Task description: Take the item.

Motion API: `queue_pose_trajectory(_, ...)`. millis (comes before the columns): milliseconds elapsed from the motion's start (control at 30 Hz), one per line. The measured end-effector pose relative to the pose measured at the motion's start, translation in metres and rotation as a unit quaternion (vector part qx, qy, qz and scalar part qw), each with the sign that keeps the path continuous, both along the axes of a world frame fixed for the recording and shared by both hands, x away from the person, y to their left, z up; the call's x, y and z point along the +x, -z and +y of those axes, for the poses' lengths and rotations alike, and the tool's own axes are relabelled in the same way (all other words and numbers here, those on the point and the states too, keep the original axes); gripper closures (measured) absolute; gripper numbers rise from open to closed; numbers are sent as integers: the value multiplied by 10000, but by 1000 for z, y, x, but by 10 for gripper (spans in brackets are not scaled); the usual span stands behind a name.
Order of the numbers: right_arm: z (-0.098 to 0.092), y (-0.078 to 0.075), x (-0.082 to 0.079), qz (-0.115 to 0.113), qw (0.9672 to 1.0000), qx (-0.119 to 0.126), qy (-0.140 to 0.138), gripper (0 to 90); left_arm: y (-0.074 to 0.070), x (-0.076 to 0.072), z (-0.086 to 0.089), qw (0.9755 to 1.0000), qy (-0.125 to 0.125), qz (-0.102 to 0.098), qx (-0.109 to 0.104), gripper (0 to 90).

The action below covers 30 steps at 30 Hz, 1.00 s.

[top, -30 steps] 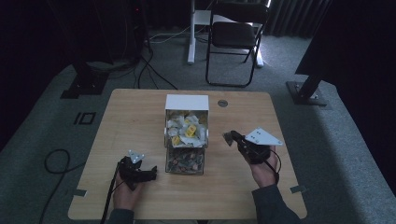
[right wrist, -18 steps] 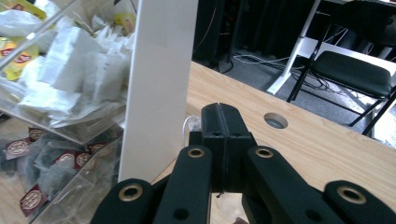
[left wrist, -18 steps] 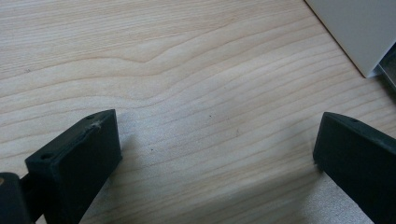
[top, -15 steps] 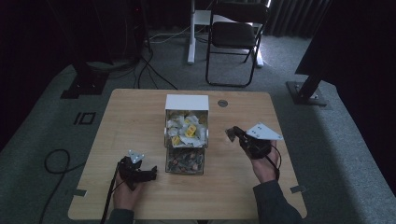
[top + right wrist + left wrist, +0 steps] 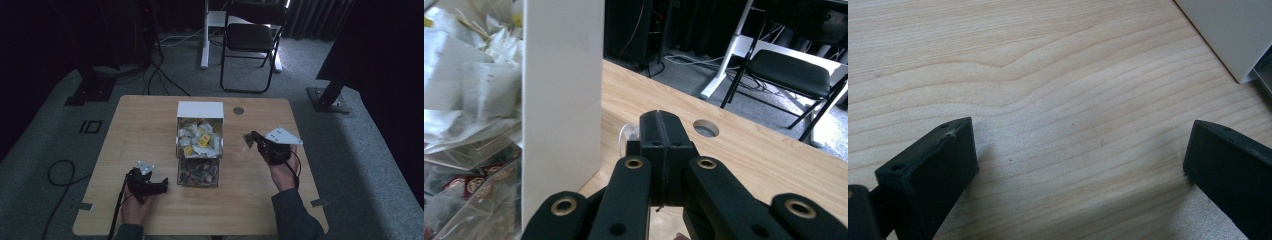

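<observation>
A white and clear box [image 5: 200,109] stands mid-table. Its upper bin holds white and yellow packets [image 5: 200,137], and its clear lower bin holds dark reddish ones [image 5: 198,172]. My left gripper [image 5: 162,186] lies low on the wood at the box's front left, pointing at it. Its jaws are wide open [image 5: 1078,165] over bare table, with the box's corner [image 5: 1233,30] beyond. My right gripper [image 5: 248,137] hovers right of the box, jaws pressed together [image 5: 665,130] beside its white side wall [image 5: 561,100]. A small clear rounded thing [image 5: 628,136] shows by the tips; I cannot tell if it is held.
The table [image 5: 150,125] has a round cable hole [image 5: 238,110] behind the box on the right. A folding chair [image 5: 250,40] and a white stand leg [image 5: 205,35] are on the floor beyond. A cable [image 5: 60,175] loops on the floor at left.
The right gripper has drifted slightly up the picture, its grey plate tilting higher. The left gripper has stayed put.
</observation>
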State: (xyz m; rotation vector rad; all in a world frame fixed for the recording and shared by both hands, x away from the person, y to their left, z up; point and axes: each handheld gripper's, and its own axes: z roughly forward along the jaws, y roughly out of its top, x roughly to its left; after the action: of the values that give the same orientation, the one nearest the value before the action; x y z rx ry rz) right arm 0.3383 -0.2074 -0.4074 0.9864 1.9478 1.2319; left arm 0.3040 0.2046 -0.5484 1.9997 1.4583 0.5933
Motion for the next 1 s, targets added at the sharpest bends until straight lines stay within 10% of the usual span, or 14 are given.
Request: queue_pose_trajectory(1000,-9,7,30,108,9993,84,348,900,0,0,0,10000,-4,-7,-1,12)
